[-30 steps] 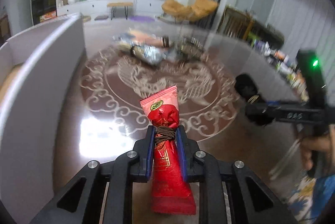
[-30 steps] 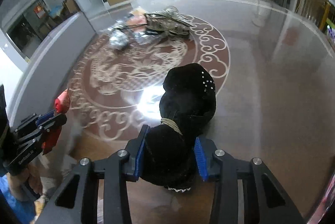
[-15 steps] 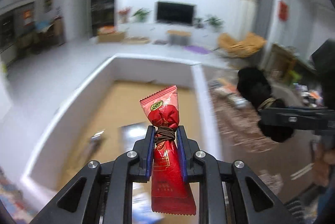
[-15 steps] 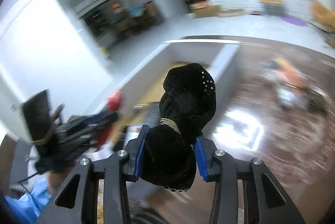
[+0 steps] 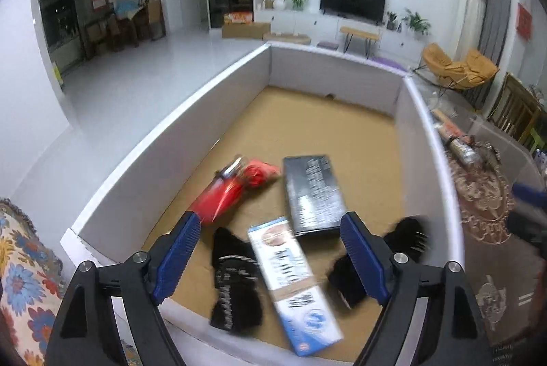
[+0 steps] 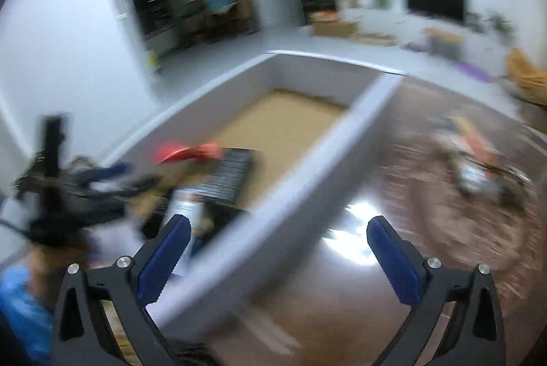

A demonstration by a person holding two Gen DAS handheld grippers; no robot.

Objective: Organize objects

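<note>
A white-walled box (image 5: 164,140) with a cardboard floor lies below my left gripper (image 5: 270,246). That gripper's jaws are opening, with nothing between the blue pads. A red candy packet (image 5: 229,191) lies blurred on the box floor, and a black pouch (image 5: 407,236) shows blurred by the right wall, behind the right finger. My right gripper (image 6: 278,260) hangs over the box's wall (image 6: 307,188); its jaws are opening too and hold nothing. The right wrist view also shows the left gripper (image 6: 68,188) and the red packet (image 6: 191,152).
In the box lie a black carton (image 5: 312,191), a blue-and-white carton (image 5: 294,284) and a black striped item (image 5: 236,284). The brown patterned table (image 5: 489,215) to the right carries a pile of loose things (image 6: 478,167). A floral cloth (image 5: 20,280) lies left.
Both grippers swung from the table to over the box and opened. The red packet left the left gripper and the black pouch left the right; both are now in the box.
</note>
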